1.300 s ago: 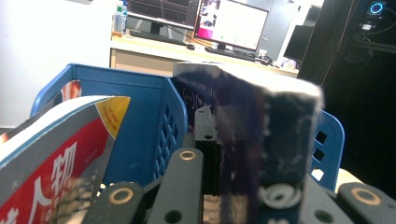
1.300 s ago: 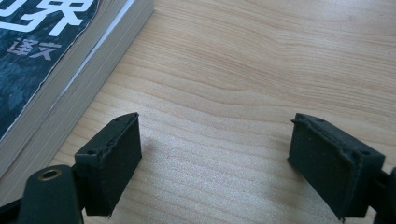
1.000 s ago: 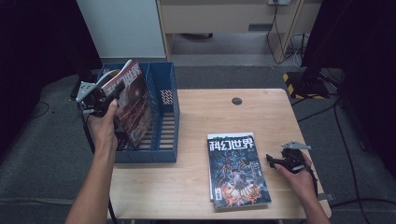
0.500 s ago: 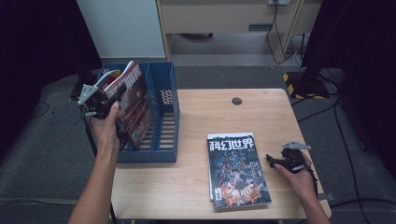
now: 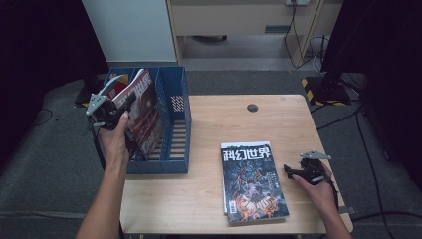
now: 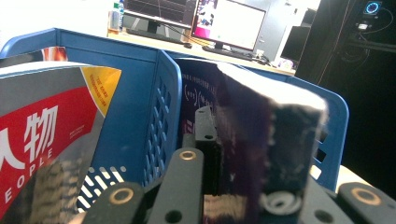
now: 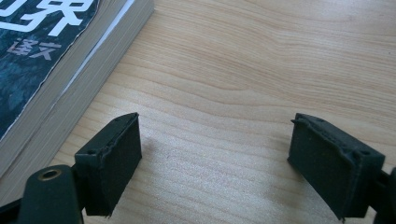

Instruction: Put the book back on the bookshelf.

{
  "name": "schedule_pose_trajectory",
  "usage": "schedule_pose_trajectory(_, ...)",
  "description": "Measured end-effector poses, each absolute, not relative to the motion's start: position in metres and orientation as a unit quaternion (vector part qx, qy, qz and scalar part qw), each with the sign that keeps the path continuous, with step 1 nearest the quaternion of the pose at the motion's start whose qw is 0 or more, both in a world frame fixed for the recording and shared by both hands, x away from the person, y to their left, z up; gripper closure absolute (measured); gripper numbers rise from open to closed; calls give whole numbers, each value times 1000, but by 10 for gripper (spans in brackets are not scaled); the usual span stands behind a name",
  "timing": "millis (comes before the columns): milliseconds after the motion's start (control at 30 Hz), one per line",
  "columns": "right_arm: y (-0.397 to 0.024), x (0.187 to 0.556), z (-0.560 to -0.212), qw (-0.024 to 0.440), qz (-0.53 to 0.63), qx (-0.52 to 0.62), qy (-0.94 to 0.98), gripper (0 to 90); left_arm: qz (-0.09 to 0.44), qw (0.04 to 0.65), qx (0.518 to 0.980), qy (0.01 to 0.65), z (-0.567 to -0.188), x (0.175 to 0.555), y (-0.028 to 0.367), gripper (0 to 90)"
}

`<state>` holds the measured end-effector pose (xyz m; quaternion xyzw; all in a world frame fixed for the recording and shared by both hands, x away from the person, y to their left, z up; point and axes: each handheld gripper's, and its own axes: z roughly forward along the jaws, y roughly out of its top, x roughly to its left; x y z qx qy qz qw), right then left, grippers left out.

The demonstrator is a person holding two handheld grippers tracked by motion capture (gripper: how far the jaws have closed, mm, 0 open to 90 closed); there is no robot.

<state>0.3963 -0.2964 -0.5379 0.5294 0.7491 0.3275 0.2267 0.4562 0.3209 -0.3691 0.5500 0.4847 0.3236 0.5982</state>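
My left gripper [image 5: 123,105] is shut on the edge of a dark-covered magazine [image 5: 147,112] and holds it tilted over the blue file rack [image 5: 175,130] at the table's left end. In the left gripper view the magazine [image 6: 268,140] stands between the jaws above a middle compartment. A red "People" magazine [image 6: 46,135] stands in the compartment to its left. My right gripper [image 5: 291,172] rests open on the table, just right of a stack of magazines [image 5: 253,181]. Nothing lies between its pads [image 7: 112,158].
The wooden table [image 5: 224,119] has bare room behind the stack, where a small dark round cap [image 5: 252,107] is set into it. The stack's edge [image 7: 74,79] runs close to the right gripper's left jaw. Cables and dark floor surround the table.
The left gripper and its magazine have edged slightly lower over the rack. The right gripper has not moved.
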Motion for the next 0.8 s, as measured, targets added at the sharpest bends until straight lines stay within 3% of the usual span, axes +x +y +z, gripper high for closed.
schedule_pose_trajectory(800, -296, 396, -538, 226, 327, 530, 749, 170, 341, 603, 539, 479, -379, 449, 320, 835)
